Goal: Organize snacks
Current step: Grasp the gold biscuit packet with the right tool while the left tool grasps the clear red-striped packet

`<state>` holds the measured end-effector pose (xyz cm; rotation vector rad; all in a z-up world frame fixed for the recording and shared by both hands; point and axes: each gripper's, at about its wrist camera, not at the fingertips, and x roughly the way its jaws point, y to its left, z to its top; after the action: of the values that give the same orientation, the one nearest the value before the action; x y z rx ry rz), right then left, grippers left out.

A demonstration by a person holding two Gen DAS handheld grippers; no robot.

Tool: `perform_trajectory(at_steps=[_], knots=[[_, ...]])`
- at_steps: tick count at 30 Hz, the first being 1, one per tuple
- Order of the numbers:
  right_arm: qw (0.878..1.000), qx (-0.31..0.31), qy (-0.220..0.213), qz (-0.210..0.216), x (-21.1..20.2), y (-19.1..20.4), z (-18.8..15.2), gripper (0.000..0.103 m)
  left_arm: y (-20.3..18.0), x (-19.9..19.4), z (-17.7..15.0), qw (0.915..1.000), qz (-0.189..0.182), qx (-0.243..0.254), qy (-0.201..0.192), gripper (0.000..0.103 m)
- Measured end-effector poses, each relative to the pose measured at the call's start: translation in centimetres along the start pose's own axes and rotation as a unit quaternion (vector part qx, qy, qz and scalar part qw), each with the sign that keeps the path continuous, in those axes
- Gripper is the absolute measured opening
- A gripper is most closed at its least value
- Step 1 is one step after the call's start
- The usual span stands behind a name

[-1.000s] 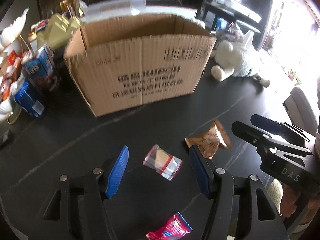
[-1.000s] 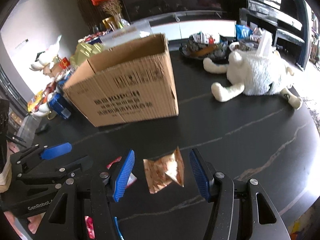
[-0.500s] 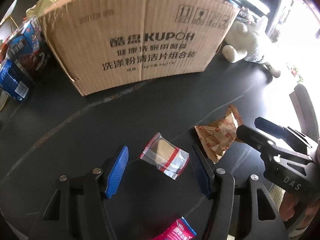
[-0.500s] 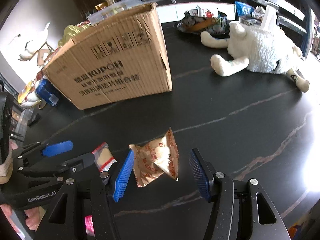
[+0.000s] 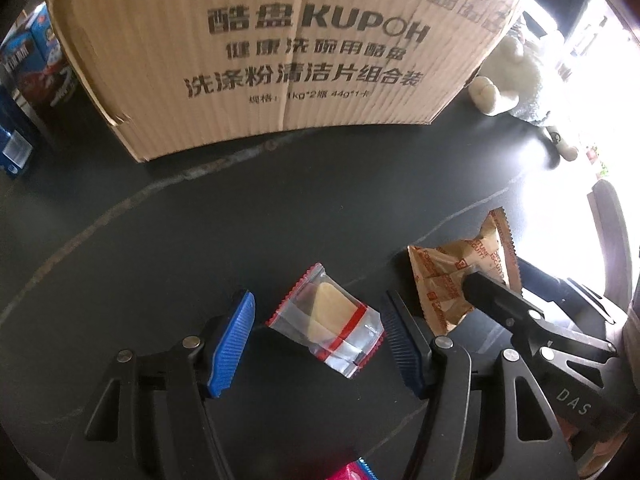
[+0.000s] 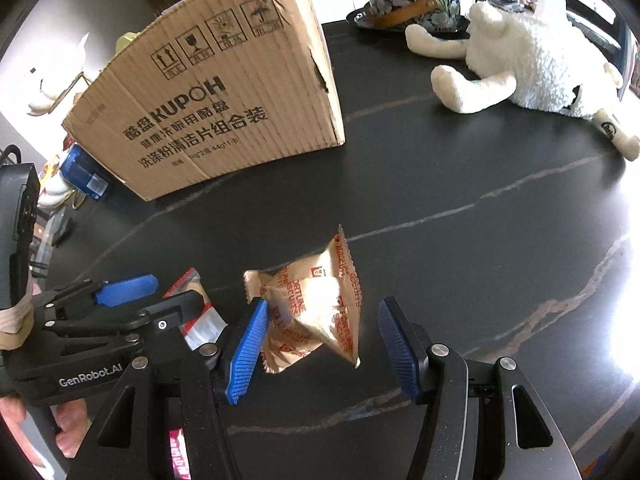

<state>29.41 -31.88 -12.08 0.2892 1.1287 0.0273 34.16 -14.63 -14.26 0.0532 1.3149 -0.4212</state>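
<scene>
A clear packet with red stripes and a pale biscuit (image 5: 326,326) lies on the black table (image 5: 160,240). My left gripper (image 5: 319,304) points down over it, open, with the packet between its blue pads; the right pad is at the packet's corner. A brown biscuit packet (image 6: 316,308) lies just to the right. My right gripper (image 6: 324,308) stands open around it, its left pad at the packet's edge and the other pad apart. In the left wrist view the brown packet (image 5: 452,276) shows partly behind a right finger (image 5: 500,304).
A tall open cardboard box (image 5: 280,60) stands close behind the packets. A white plush toy (image 6: 532,60) lies at the right, with a dark bowl (image 6: 412,8) behind it. Blue snack boxes (image 5: 24,80) stand left of the box. A pink packet (image 5: 352,472) lies under my left gripper.
Both grippers have come down toward the table and tipped further downward. Each packet now sits between its gripper's pads, and the box fills more of the view.
</scene>
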Motion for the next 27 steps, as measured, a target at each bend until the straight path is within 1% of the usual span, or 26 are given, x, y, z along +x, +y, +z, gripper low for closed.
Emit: perform_trajectory(at_steps=[3, 7, 11, 14, 16, 17, 19, 20, 24, 25, 27], knots=[[1.0, -0.001, 0.001, 0.004, 0.3, 0.1, 0.1, 0.058, 0.1, 0.5, 0.0, 0.9999, -0.006, -0.011, 0.008, 0.064], [1.0, 0.003, 0.005, 0.014, 0.8, 0.0, 0.2, 0.058, 0.3, 0.4, 0.0, 0.9996, -0.005, -0.027, 0.004, 0.065], [0.999, 0.016, 0.006, 0.033, 1.3, -0.5, 0.1, 0.058, 0.0, 0.4, -0.3, 0.9991, 0.012, -0.042, -0.003, 0.065], [0.999, 0.024, 0.0, 0.042, 1.3, -0.9, 0.1, 0.058, -0.8, 0.6, -0.6, 0.9989, 0.028, -0.037, -0.006, 0.065], [0.999, 0.024, -0.002, 0.048, 1.3, -0.9, 0.0, 0.054, -1.6, 0.9, -0.8, 0.9988, 0.033, -0.036, -0.009, 0.064], [0.998, 0.025, -0.001, 0.054, 1.3, -0.9, -0.1, 0.05, -1.8, 0.9, -0.9, 0.9986, 0.036, -0.036, -0.011, 0.063], [0.998, 0.023, -0.002, 0.055, 1.2, -1.0, -0.2, 0.048, -2.0, 0.9, -1.1, 0.9984, 0.043, -0.034, -0.014, 0.055], [0.998, 0.022, -0.003, 0.057, 1.2, -0.9, -0.3, 0.044, -2.0, 0.8, -1.2, 0.9984, 0.042, -0.035, -0.016, 0.054], [0.998, 0.021, -0.006, 0.056, 1.1, -0.8, -0.5, 0.042, -1.9, 0.6, -1.4, 0.9986, 0.023, -0.044, -0.02, 0.043], [0.998, 0.021, -0.006, 0.056, 1.1, -0.7, -0.6, 0.042, -1.4, 0.6, -1.4, 0.9985, 0.019, -0.046, -0.022, 0.033], [0.998, 0.018, -0.005, 0.056, 1.2, -0.5, -0.7, 0.042, -1.4, 0.1, -1.0, 0.9984, 0.019, -0.045, -0.03, 0.021]])
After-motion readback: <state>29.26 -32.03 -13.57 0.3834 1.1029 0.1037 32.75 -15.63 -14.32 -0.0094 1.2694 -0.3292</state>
